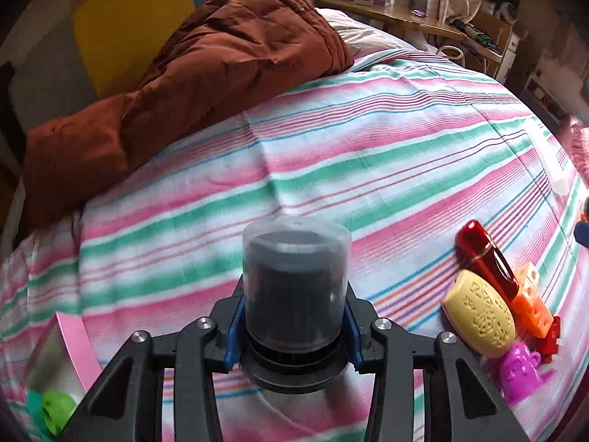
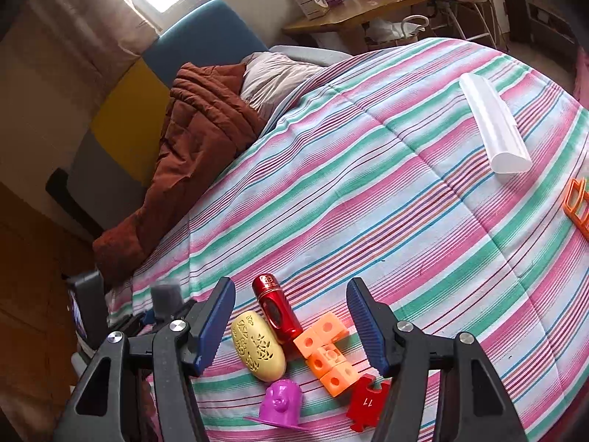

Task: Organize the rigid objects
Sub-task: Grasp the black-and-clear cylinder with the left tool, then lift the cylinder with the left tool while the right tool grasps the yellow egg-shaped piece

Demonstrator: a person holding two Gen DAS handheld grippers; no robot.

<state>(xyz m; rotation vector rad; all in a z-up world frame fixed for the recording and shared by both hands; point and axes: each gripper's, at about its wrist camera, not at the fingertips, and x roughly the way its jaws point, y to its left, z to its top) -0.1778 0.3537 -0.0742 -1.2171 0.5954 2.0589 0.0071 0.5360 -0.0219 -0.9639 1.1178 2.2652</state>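
In the left wrist view my left gripper is shut on a black cylindrical jar with a clear cap, its blue pads pressed on both sides just above the striped bedspread. To its right lie a red metal tube, a yellow perforated oval, joined orange cubes, a purple figure and a red puzzle piece. My right gripper hangs open above that same group: red tube, yellow oval, orange cubes, purple figure, red piece.
A brown quilt is heaped at the bed's far left. A long white case and an orange frame lie to the right. A pink-edged box with green items sits lower left. A wooden side table stands beyond the bed.
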